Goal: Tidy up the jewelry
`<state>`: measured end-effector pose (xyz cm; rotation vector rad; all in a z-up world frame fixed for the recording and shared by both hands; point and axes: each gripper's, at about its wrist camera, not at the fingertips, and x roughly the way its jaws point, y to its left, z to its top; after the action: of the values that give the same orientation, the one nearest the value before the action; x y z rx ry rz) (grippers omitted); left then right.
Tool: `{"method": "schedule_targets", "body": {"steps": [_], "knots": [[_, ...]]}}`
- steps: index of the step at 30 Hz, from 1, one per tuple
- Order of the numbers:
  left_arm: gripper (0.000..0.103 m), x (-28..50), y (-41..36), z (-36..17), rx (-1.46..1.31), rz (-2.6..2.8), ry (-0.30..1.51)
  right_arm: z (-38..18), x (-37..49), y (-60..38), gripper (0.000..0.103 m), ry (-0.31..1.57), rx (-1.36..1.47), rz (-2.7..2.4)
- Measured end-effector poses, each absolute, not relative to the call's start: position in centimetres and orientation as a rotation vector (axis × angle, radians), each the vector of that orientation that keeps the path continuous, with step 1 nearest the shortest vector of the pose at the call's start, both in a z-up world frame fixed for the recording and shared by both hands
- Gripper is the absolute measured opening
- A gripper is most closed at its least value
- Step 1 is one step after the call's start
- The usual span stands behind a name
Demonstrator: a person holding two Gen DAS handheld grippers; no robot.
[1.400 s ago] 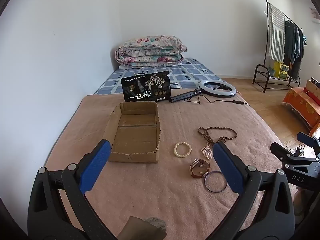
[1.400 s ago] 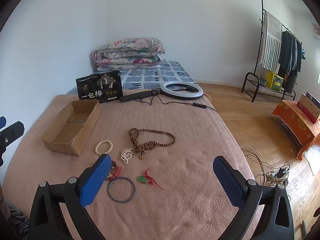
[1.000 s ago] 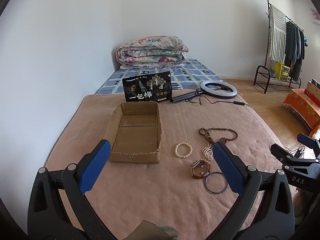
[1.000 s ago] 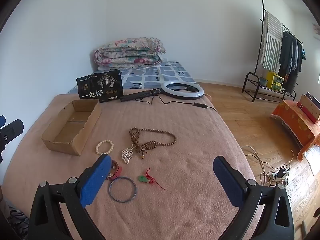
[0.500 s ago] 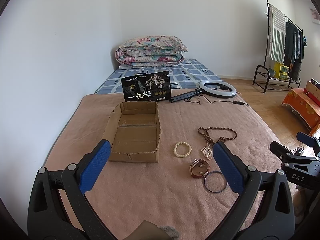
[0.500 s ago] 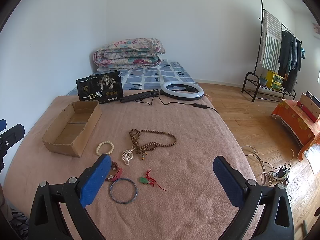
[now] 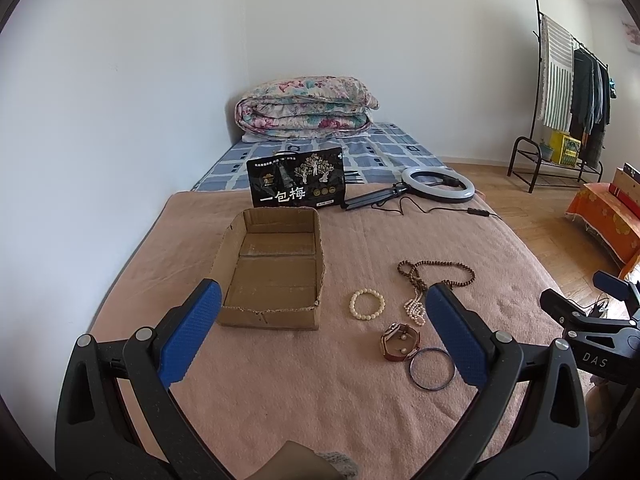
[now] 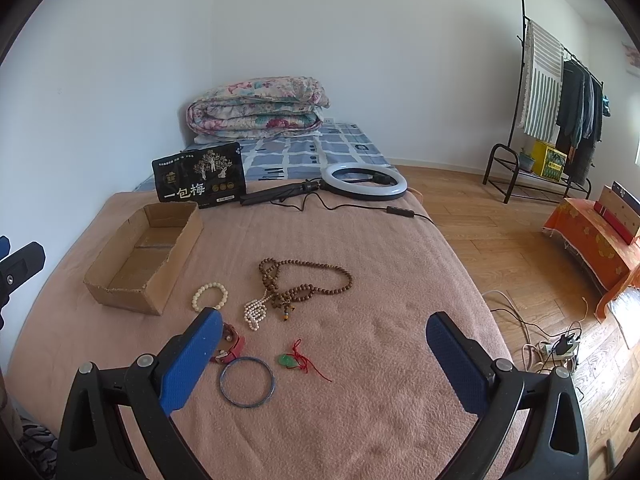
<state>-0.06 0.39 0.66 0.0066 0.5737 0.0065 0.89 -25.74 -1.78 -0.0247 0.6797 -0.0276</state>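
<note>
An empty open cardboard box (image 7: 272,272) (image 8: 140,260) sits on the pink blanket. To its right lie a white bead bracelet (image 7: 367,305) (image 8: 209,297), a brown bead necklace (image 7: 436,272) (image 8: 308,282), a small white pearl strand (image 8: 255,313), a red-brown leather band (image 7: 400,342) (image 8: 230,346), a blue bangle (image 7: 432,369) (image 8: 247,381) and a green pendant on red cord (image 8: 298,360). My left gripper (image 7: 320,328) is open and empty, held above the blanket before the box. My right gripper (image 8: 322,354) is open and empty, above the bangle and pendant.
A black snack bag (image 7: 296,184) stands behind the box. A ring light with stand and cable (image 8: 364,182) lies at the blanket's far edge. A folded quilt (image 7: 304,112) is on the bed behind. A clothes rack (image 8: 556,120) and wooden floor are to the right.
Both grippers have only swayed slightly; the jewelry and the box lie where they were.
</note>
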Motion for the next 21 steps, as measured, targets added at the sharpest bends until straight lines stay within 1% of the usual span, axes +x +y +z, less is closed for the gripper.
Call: {"method": "schedule_targets", "body": {"steps": [21], "knots": [[0.103,-0.13,0.40,1.11,0.007,0.008,0.566,-1.70,0.87,-25.71,0.103,0.678,-0.025,-0.027]]}}
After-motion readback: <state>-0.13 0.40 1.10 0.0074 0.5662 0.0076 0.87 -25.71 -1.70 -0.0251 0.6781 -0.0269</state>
